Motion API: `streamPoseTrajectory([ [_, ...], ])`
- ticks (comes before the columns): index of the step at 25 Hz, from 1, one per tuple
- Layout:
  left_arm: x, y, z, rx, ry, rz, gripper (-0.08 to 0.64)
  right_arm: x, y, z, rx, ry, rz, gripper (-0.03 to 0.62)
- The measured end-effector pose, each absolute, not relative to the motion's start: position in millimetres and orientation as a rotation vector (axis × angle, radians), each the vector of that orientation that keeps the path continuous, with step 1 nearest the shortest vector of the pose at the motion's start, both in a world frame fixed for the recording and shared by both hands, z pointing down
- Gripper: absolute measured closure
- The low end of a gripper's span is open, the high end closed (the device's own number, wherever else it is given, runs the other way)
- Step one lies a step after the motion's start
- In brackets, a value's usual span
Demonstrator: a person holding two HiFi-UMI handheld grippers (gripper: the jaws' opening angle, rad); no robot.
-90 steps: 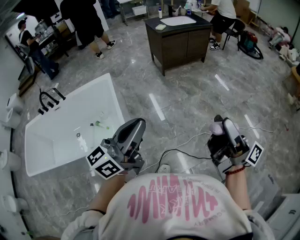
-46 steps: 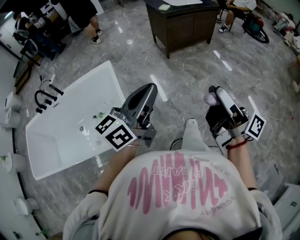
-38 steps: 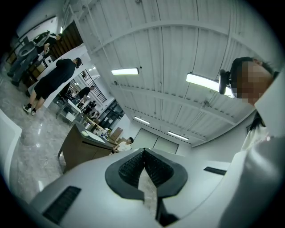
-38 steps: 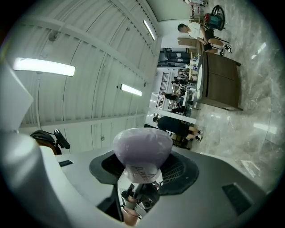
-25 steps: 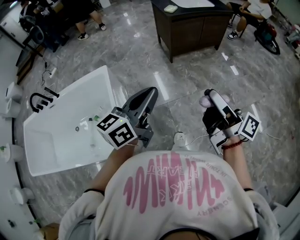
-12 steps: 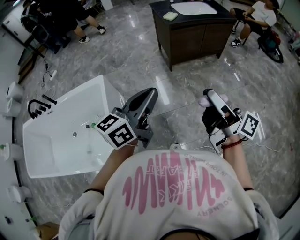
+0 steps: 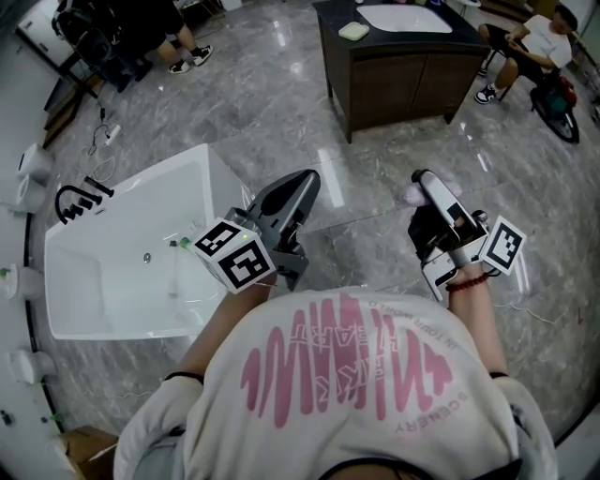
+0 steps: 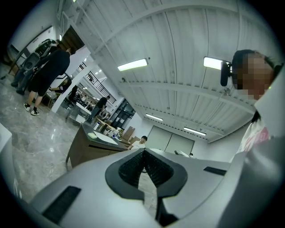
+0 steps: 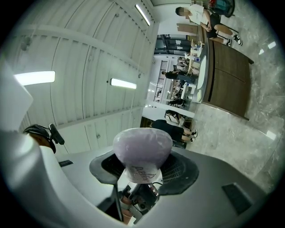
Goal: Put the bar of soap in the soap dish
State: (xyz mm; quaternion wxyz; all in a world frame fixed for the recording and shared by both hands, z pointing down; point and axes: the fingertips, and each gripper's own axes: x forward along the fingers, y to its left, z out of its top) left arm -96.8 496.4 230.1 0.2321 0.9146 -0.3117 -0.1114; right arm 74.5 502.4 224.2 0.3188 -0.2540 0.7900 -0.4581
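A lavender bar of soap [image 9: 142,149] sits clamped between the jaws of my right gripper [image 9: 142,168]; in the head view the soap [image 7: 412,194] shows at that gripper's tip [image 7: 421,185]. My left gripper [image 7: 292,191] is held out level over the floor, its jaws closed together with nothing in them [image 8: 143,156]. A pale green soap dish [image 7: 353,31] lies on the dark vanity [image 7: 394,75] far ahead, beside its white basin [image 7: 405,18]. The dish [image 8: 91,135] also shows small in the left gripper view.
A white bathtub [image 7: 103,281] with a black tap [image 7: 80,200] stands at the left, close to my left gripper. Grey marble floor [image 7: 281,112] lies between me and the vanity. People stand at the back left [image 7: 169,28], and one sits at the back right [image 7: 544,37].
The whole view has shifted: the vanity and the bathtub now sit differently in frame as the person moves across the floor. Both grippers keep their poses, the soap still held.
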Motion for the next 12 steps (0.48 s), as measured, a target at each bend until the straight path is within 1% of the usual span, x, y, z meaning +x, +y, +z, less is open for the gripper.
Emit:
streamPoseTrajectory([
  [12, -92, 481, 245, 2.502, -0.868, -0.27, 0.56, 82, 485, 233, -0.701, 2.08, -1.225, 0.376],
])
